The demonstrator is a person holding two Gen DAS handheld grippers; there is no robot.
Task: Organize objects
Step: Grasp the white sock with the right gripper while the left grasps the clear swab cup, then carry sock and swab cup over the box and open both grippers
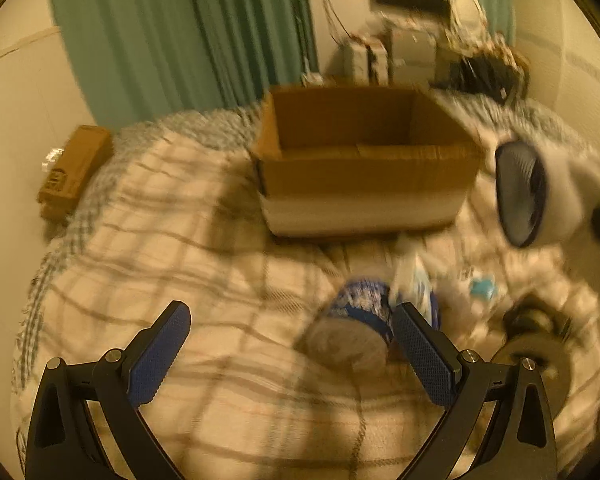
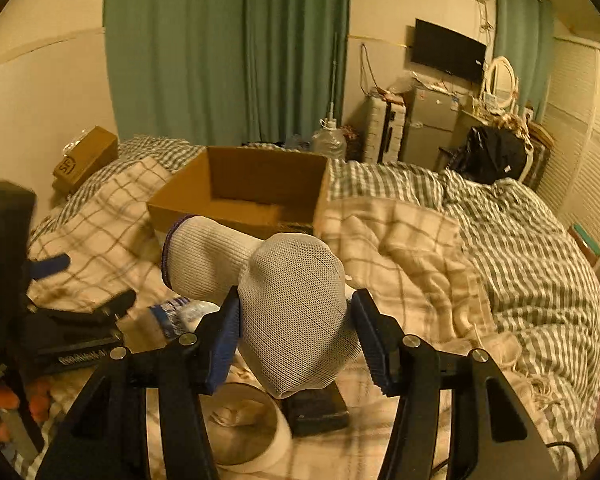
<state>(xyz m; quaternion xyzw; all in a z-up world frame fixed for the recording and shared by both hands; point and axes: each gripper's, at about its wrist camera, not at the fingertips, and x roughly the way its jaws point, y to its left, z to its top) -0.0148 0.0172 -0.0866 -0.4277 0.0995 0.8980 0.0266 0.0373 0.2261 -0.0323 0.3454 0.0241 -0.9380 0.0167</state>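
Observation:
An open, empty cardboard box [image 1: 364, 168] stands on the bed; it also shows in the right wrist view [image 2: 240, 196]. My right gripper [image 2: 296, 328] is shut on a white knit arm support sleeve [image 2: 292, 304] and holds it above the bedding, in front of the box. The sleeve also shows at the right of the left wrist view [image 1: 540, 192]. My left gripper [image 1: 292, 332] is open and empty, low over the blanket, with a blue-and-white patterned roll [image 1: 356, 328] lying just inside its right finger.
A checked blanket [image 1: 180, 260] covers the bed. A tape roll [image 2: 252, 428] and a dark flat object [image 2: 320, 408] lie under my right gripper. A small brown box [image 2: 86, 160] sits by the wall at left. Curtains, a fridge and clutter stand behind.

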